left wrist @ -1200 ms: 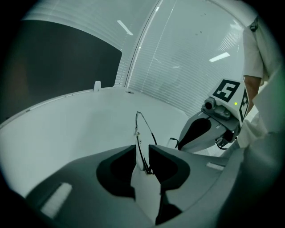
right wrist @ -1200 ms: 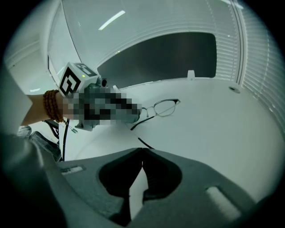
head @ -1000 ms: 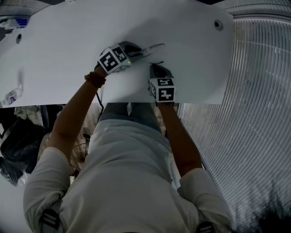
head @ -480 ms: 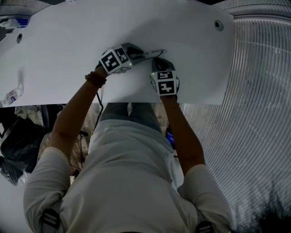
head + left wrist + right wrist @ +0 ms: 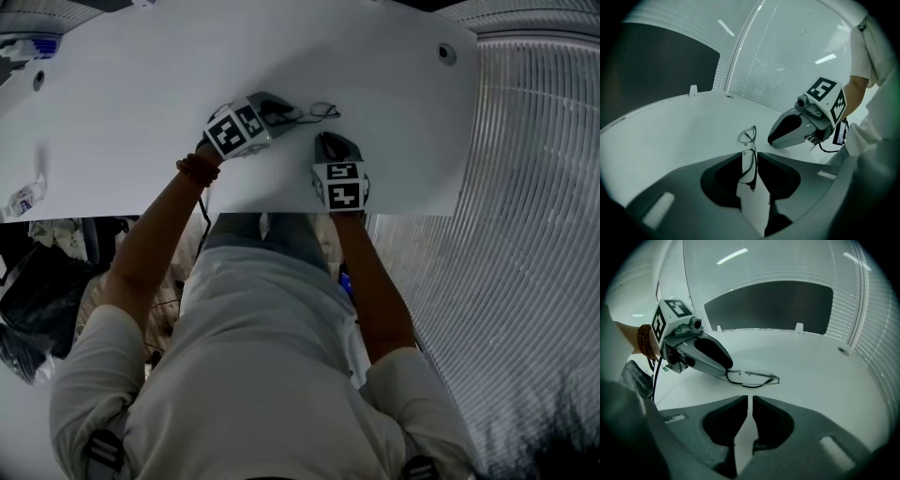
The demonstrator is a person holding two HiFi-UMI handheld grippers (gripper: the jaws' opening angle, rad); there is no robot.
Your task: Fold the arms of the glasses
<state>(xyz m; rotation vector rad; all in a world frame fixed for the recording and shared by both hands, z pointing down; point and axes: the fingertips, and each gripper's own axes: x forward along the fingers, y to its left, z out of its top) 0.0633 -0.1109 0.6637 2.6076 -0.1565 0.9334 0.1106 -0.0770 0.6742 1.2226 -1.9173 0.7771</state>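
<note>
White desk (image 5: 141,94) fills the upper half of the head view, and on it, towards the far edge, lie the thin dark-rimmed glasses (image 5: 317,112), flat on the bare surface. The left gripper (image 5: 296,114) points at them from the left and slopes down towards the desk. In the left gripper view its jaws stand apart, with one end of the glasses reaching into the gap between them. The dark rim runs down the middle of that gap, with pale desk showing beside it, and the pads do not press on it. These jaws have just been opening. A lens of the glasses shows beyond the jaw tips, just beside the nose of the right gripper (image 5: 324,138). The right gripper sits nearer the person, close to the glasses but apart from them, tilted steeply down. In the right gripper view its jaws are drawn together to a thin slit with nothing in it, and the glasses lie a little way beyond their tips, touching the left gripper's end. A bead bracelet (image 5: 195,169) circles the wrist of the left hand.
</note>
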